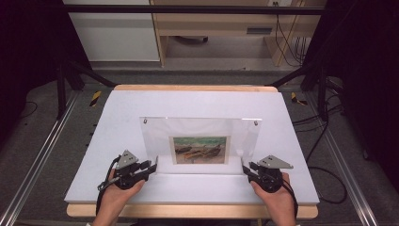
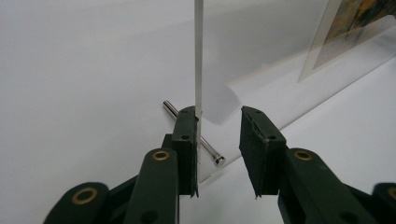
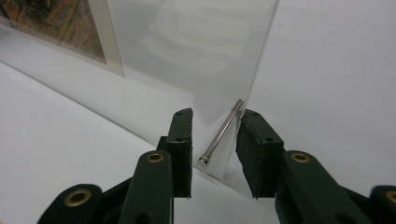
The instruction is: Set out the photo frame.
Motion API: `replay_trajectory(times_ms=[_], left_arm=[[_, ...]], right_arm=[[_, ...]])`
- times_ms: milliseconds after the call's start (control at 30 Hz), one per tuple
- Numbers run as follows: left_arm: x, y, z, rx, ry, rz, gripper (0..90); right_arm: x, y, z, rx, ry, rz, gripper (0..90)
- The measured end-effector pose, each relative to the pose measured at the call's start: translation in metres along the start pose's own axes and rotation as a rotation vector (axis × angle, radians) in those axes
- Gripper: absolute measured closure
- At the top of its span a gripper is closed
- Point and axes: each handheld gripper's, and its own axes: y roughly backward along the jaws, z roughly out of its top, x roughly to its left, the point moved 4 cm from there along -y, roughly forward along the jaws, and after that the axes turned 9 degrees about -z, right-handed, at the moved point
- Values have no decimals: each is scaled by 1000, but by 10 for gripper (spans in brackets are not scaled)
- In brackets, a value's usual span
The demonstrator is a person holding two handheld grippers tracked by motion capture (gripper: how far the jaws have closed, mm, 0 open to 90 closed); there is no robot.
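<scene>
Left hand-held gripper [image 1: 151, 165] and right hand-held gripper [image 1: 246, 168] gape, gripping nothing, each astride a near bottom corner of the upright clear frame [image 1: 244, 134] with its boat picture [image 1: 200, 149]; white bench [image 1: 117, 113] spreads beyond.

So it's a wooden table [image 1: 193, 88] topped with a white sheet [image 1: 117, 122] covering nearly all of it, mid-frame. A clear acrylic picture frame [image 1: 202, 141] stands on the sheet, lower center, with small metal pins [image 2: 212, 154] at its bottom corners.
</scene>
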Motion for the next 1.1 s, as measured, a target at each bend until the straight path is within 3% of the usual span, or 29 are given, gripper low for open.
replay_trajectory(times_ms=[767, 967, 1100], left_arm=[[-1, 0, 0, 12, -7, 11, 661], [-2, -1, 1, -2, -3, 15, 622], [-2, 0, 3, -16, -4, 14, 552]], right_arm=[[2, -2, 0, -7, 26, -8, 616], [4, -2, 2, -45, 42, -9, 505], [5, -3, 6, -46, 61, -36, 344]])
